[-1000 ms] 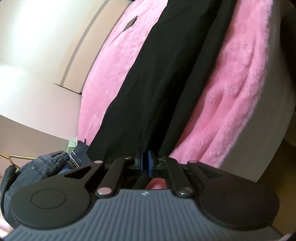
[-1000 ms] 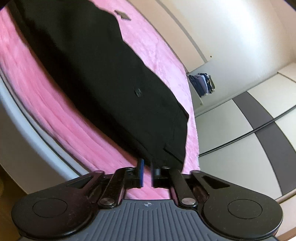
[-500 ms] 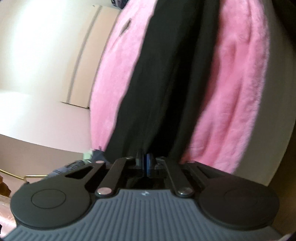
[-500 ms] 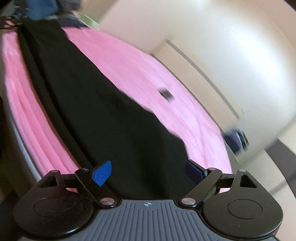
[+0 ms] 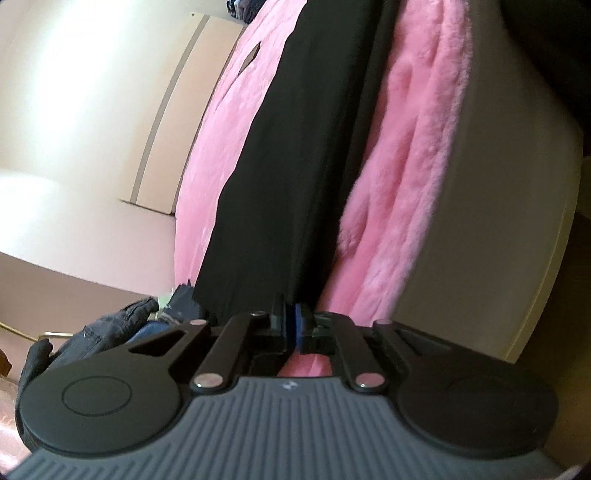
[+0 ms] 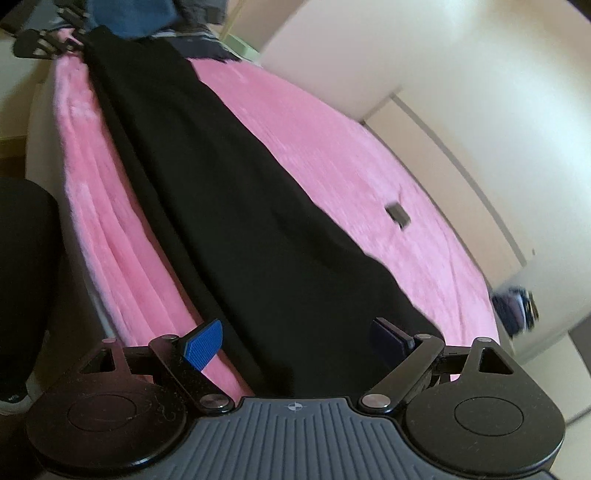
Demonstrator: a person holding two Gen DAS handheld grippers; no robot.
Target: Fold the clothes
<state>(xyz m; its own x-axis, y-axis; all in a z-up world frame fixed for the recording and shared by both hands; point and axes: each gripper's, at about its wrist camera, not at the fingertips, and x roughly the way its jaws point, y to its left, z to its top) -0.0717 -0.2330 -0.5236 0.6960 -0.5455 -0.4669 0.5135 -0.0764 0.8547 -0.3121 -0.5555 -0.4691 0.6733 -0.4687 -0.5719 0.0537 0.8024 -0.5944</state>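
Two grippers: left [image 5: 291,326] jaws opening, pinching black garment [image 5: 295,166]; right [image 6: 299,336] released above it.

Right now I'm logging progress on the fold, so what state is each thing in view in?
black garment: laid out long on the blanket, not yet folded across.
left gripper: shut on the black garment's end.
right gripper: open above the black garment, holding nothing.
pink blanket: spread out under the garment.
clothes pile: heaped, unfolded.

Black grippers (blue-padded fingers [image 6: 204,344])
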